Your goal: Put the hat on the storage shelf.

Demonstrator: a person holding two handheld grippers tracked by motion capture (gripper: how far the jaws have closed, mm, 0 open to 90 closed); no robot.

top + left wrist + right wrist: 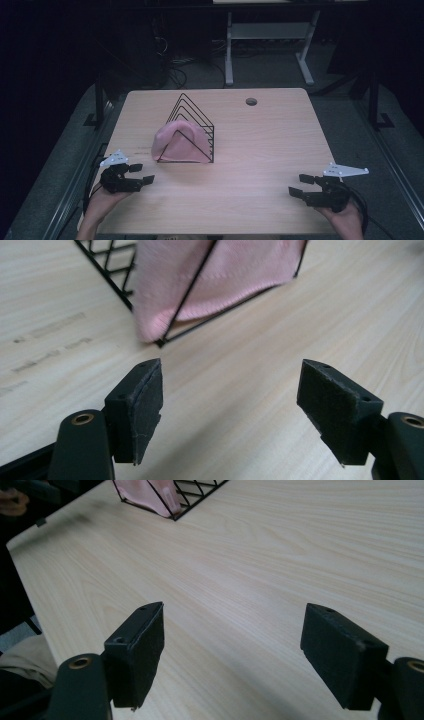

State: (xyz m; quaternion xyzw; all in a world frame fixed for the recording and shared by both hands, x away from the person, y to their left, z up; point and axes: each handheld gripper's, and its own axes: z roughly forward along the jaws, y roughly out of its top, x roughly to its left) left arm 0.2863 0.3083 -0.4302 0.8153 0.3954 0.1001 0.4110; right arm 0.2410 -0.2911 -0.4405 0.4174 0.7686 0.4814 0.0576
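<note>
Resting low over the pale wood-grain counter (260, 150), the left gripper (141, 174) has its two black fingers (142, 405) spread wide apart, with nothing between them and nothing touching their pads. In the left gripper view bare counter lies in the gap, and just ahead of the fingertips, a little toward the left finger, stands the black wire file rack with triangular dividers (192, 290). A soft pink knitted cloth (225, 275) is draped in that rack, hanging over the wires and spilling down to the counter at the rack's nearest corner, close to the left fingers but not touching them.

The right gripper (299, 184) is held the same way: its black fingers (137, 650) stand wide apart and empty, the pads clear of everything. Seen from the right gripper view, only counter lies between and beyond them; the rack (192, 495) and the pink cloth (145, 492) sit well apart, far ahead and off toward the left finger's side.

From the high view, a hand (102, 202) grips the left gripper from behind and another hand (345, 215) grips the right one, each with a grey three-cornered plate on top. The rack (197, 125) with its cloth (177, 142) lies ahead of both pairs of fingers, nearer the left pair.

No brand, label or readable writing shows on the fingers, the rack or the cloth; faint grey smudges on the counter beside the left finger cannot be read
</note>
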